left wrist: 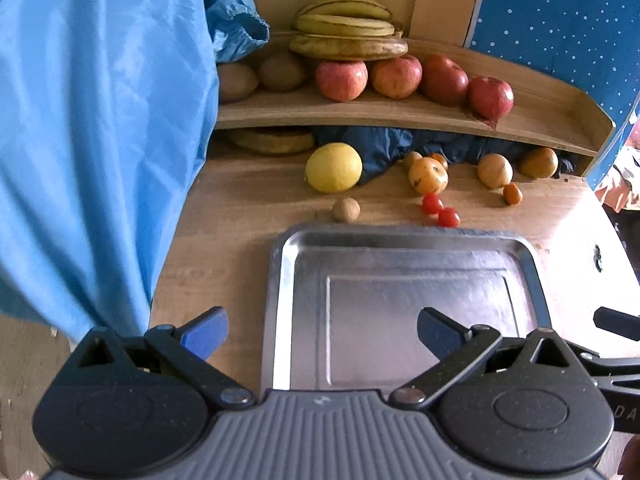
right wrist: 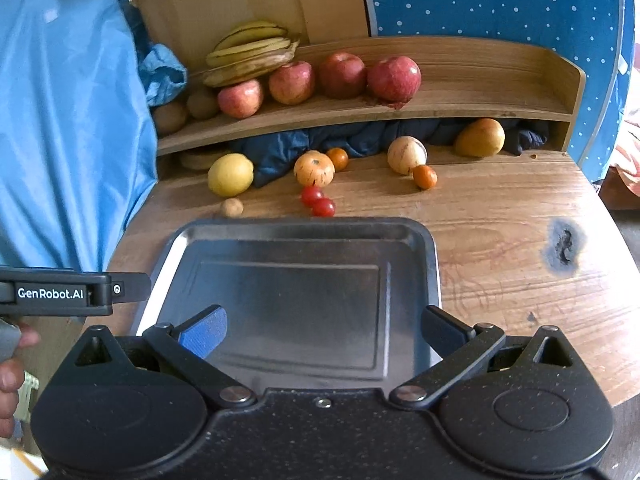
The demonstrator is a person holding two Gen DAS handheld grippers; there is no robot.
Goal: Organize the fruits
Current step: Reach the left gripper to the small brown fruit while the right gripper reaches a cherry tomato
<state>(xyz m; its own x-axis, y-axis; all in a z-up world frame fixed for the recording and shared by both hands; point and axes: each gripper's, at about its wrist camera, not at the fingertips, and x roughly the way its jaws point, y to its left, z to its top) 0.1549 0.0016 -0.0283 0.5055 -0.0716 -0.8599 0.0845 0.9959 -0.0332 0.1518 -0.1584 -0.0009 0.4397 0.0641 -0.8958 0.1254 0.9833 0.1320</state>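
A bare metal tray (left wrist: 400, 240) (right wrist: 304, 228) lies on the wooden table. Beyond it sit a yellow lemon (left wrist: 334, 167) (right wrist: 231, 174), two cherry tomatoes (left wrist: 440, 210) (right wrist: 318, 201), a small tan fruit (left wrist: 346, 210) (right wrist: 232, 207), a spotted orange fruit (left wrist: 428, 175) (right wrist: 314, 169) and other small orange and pale fruits (right wrist: 407, 155). Apples (left wrist: 396, 76) (right wrist: 394, 78), kiwis (left wrist: 280, 72) and bananas (left wrist: 346, 28) (right wrist: 250, 54) rest on the shelf. My left gripper (left wrist: 322, 330) hovers open over the tray's near left edge. Open too, my right gripper (right wrist: 324, 330) hangs above the tray's near part, holding nothing.
Blue fabric (left wrist: 92, 140) (right wrist: 68, 120) hangs at the left beside the table. Dark blue cloth (left wrist: 400, 144) is stuffed under the wooden shelf (left wrist: 552, 100). A dark burn mark (right wrist: 564, 248) is on the table at the right. A hand (right wrist: 12, 380) holds the left gripper's body (right wrist: 60, 294).
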